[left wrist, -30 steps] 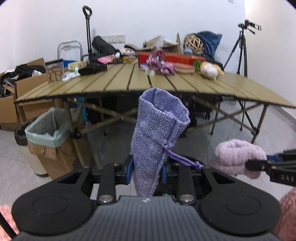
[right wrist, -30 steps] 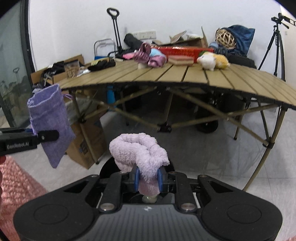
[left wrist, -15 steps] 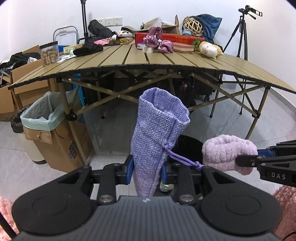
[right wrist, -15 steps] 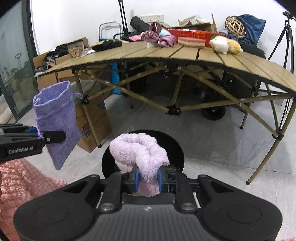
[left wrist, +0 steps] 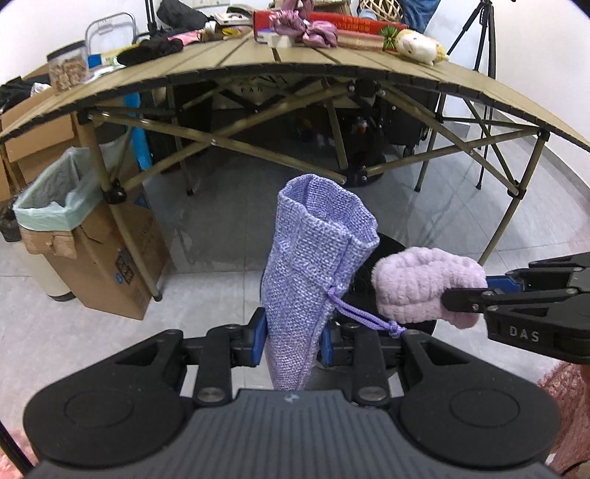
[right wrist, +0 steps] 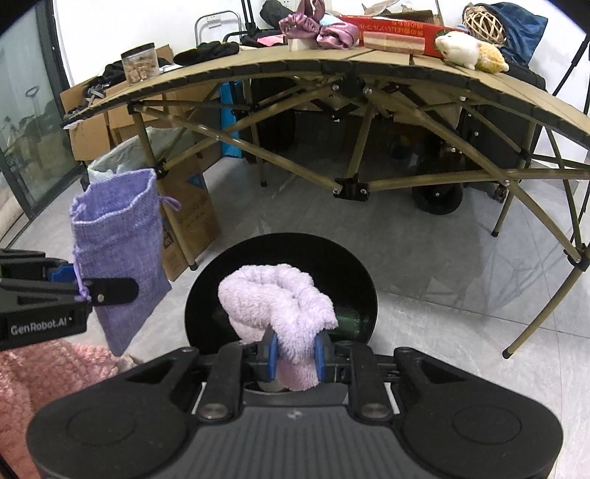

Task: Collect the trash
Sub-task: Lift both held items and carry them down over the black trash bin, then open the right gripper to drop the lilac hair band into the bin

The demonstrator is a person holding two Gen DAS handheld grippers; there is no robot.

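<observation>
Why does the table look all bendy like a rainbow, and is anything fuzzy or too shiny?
Left wrist view: the fisheye lens bows the table into an arch; the purple pouch is sharp, and the floor has a soft sheen. Right wrist view: same bowing, dark rounded corners, a crisp fluffy lilac cloth, and a bright white wall.

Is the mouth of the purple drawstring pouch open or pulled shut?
Open. The purple drawstring pouch shows a wide, round rim at its top, and its cord hangs slack at the side.
</observation>
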